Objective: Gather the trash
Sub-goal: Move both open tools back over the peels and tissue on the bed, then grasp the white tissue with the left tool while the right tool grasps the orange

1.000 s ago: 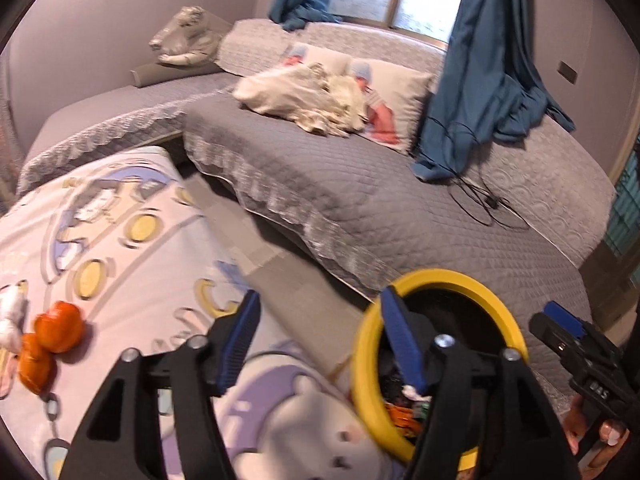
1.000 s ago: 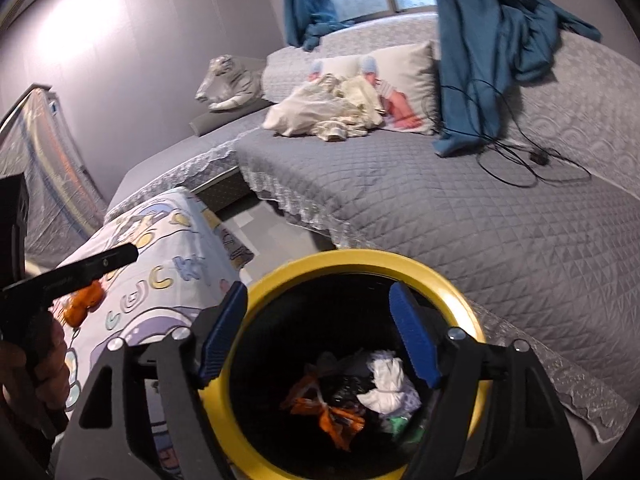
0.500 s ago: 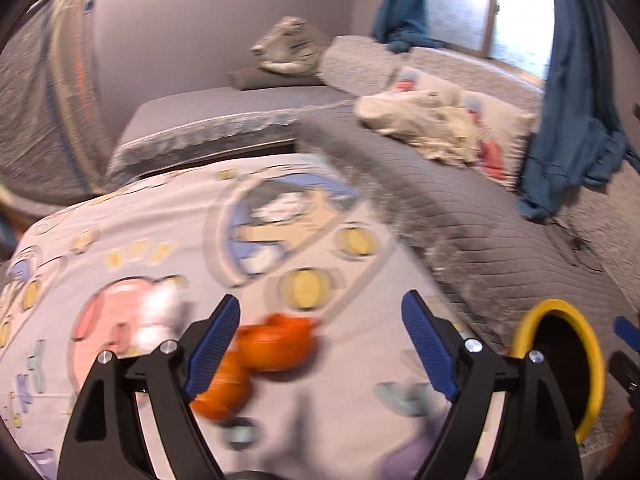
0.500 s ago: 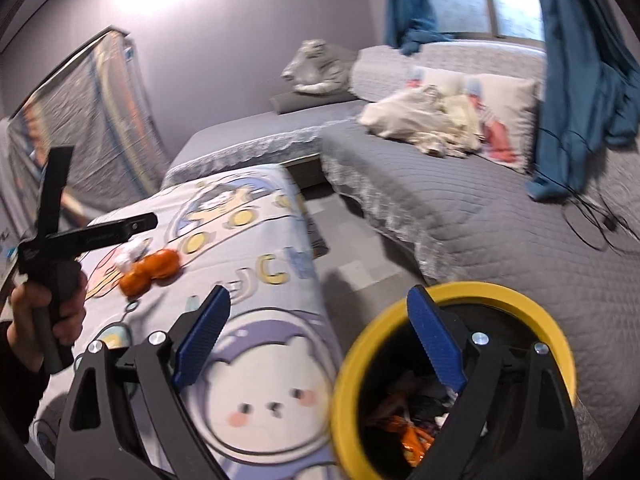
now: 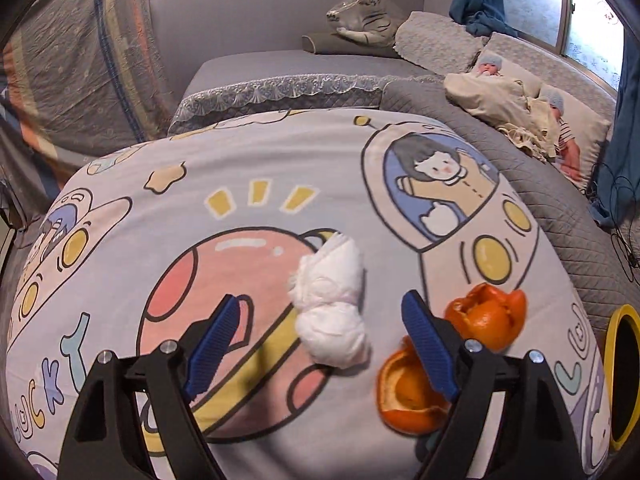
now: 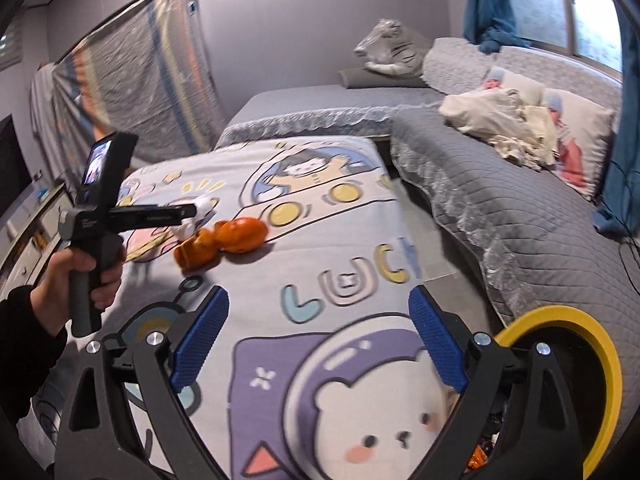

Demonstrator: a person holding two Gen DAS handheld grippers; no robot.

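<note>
A crumpled white tissue (image 5: 332, 300) lies on the cartoon-print cloth (image 5: 256, 160) covering the table. Two orange peels (image 5: 486, 316) lie just right of it. My left gripper (image 5: 320, 344) is open and empty, with the tissue between its fingers and the right finger over the nearer peel (image 5: 404, 392). My right gripper (image 6: 316, 340) is open and empty above the cloth's near end. The yellow-rimmed trash bin (image 6: 576, 360) stands at its right, with trash inside. In the right wrist view the peels (image 6: 224, 240) and tissue (image 6: 200, 208) lie beside the left gripper's body (image 6: 120, 216).
A grey quilted sofa (image 6: 520, 208) wraps around the far and right sides, with pillows and a beige cloth (image 6: 504, 128). A floor gap (image 6: 440, 240) lies between table and sofa. A plastic-covered panel (image 6: 140, 80) leans at the far left. The bin (image 5: 622, 372) also shows at right.
My left gripper swung left from the bin to the table and now straddles the tissue. My right gripper turned left away from over the bin toward the cloth. Both stayed open.
</note>
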